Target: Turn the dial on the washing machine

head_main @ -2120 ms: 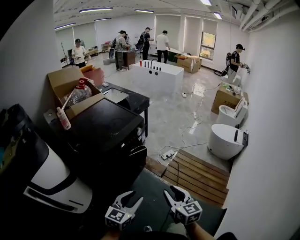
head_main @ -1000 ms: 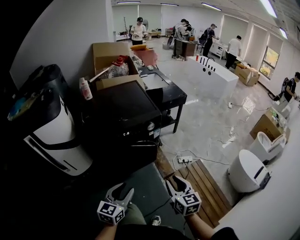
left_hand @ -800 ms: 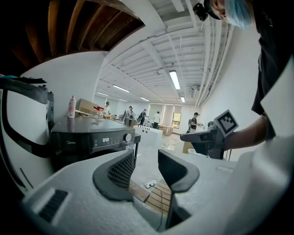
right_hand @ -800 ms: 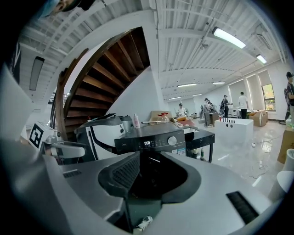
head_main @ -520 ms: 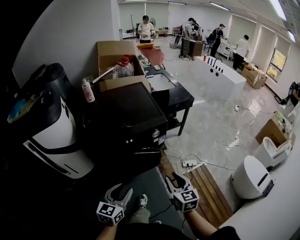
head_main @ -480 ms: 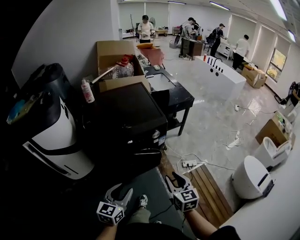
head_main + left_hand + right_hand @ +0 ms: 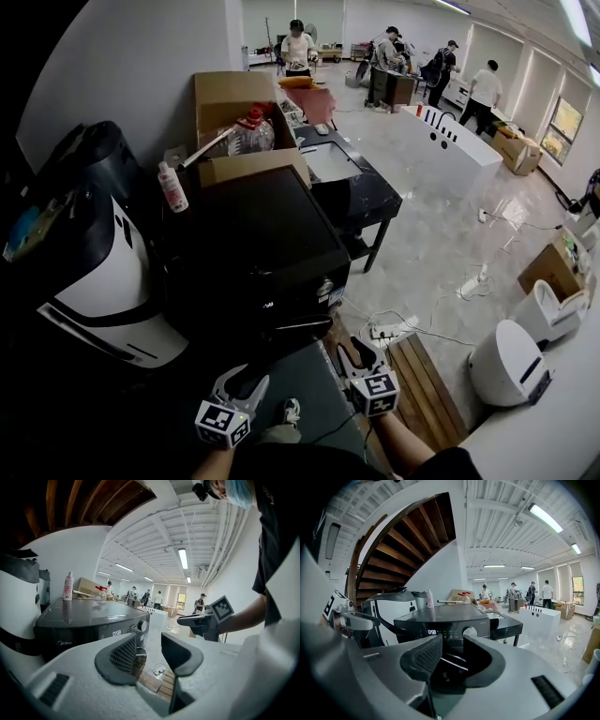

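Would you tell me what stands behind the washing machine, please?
An open cardboard box holding a clear red-capped jug stands behind the washing machine; a white bottle is by its rear corner. The box's base is hidden by the machine.

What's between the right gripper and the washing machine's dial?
Nothing: the stretch from the right gripper to the dial is bare, seen in the right gripper view.

Open air lies between the left tongs (image 7: pixel 241 380), the right tongs (image 7: pixel 353 351) and the washing machine (image 7: pixel 253 253), above the dark floor mat (image 7: pixel 305 380). Nothing stands before the dial (image 7: pixel 469 632). A white-and-black appliance (image 7: pixel 89 291) crowds the machine's left side. The black desk (image 7: pixel 366 187) flanks its right rear. A power strip (image 7: pixel 384 330) lies on the floor to the right.
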The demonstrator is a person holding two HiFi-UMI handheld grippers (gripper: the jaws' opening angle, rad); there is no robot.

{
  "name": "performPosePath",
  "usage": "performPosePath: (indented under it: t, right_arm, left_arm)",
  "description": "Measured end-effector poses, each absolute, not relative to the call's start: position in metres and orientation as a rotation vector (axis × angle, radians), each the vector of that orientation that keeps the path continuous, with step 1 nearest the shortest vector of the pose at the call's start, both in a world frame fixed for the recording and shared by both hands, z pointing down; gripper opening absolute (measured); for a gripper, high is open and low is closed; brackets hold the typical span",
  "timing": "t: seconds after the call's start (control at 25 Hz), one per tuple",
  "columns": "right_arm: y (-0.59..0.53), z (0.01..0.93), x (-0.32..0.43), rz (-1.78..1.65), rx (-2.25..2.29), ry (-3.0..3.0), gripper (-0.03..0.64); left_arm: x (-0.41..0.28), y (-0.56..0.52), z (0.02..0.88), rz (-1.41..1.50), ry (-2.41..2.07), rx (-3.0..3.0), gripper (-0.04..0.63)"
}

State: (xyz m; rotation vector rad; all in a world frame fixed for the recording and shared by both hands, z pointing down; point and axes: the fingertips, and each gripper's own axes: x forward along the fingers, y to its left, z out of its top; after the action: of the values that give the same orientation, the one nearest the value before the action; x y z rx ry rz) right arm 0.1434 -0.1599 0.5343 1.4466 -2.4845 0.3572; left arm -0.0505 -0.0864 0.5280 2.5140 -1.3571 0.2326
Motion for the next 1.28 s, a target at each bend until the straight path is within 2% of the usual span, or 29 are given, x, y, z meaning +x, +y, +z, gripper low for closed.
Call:
performPosePath:
  t: [0.32,0.88,1.28]
  right_arm:
    - [-0.214,0.558,0.125,0.344,1.418,-2.448,0.140]
    - [-0.299,0.602,0.098,0.286,1.385,-2.363,0.255]
    - [-0.347,0.626,0.103,0.130,1.348,-2.277,0.272]
  left_arm:
    - [-0.056,-0.127,0.545,0.248,-1.312,2.502,0.156]
    - [-0.065,-0.161,0.587,0.303,-1.256,2.437,0.156]
    - [-0.053,-0.172,0.608,0.347,-1.176,2.422,0.156]
